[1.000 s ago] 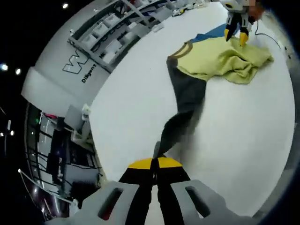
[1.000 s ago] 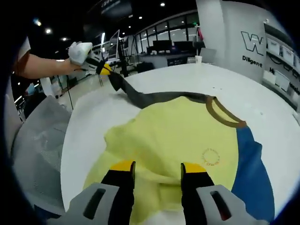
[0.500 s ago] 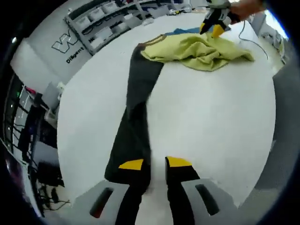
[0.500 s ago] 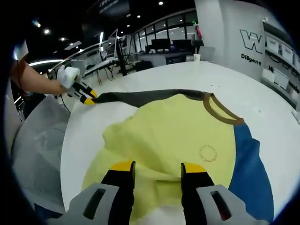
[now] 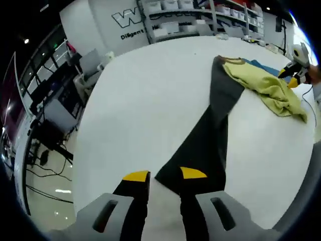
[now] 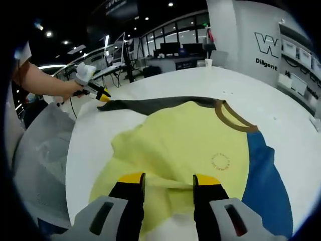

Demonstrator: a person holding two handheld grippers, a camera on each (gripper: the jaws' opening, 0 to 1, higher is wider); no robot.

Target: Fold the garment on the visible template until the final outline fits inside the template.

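Both tongs, left [image 5: 164,175] and right [image 6: 163,179], stand parted.

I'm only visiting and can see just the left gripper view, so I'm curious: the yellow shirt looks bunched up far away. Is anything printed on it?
Observer: Yes. In the right gripper view the shirt lies spread out, with a small ring-shaped print on its yellow front.
Operator: And that sliver of blue behind it?
Observer: It is a broad blue sleeve, lying flat beside the yellow front.
Operator: Is the other gripper grabbing the shirt?
Observer: It seems not. The right gripper sits over the yellow hem with its jaws apart, a fold of cloth lying between the tips.
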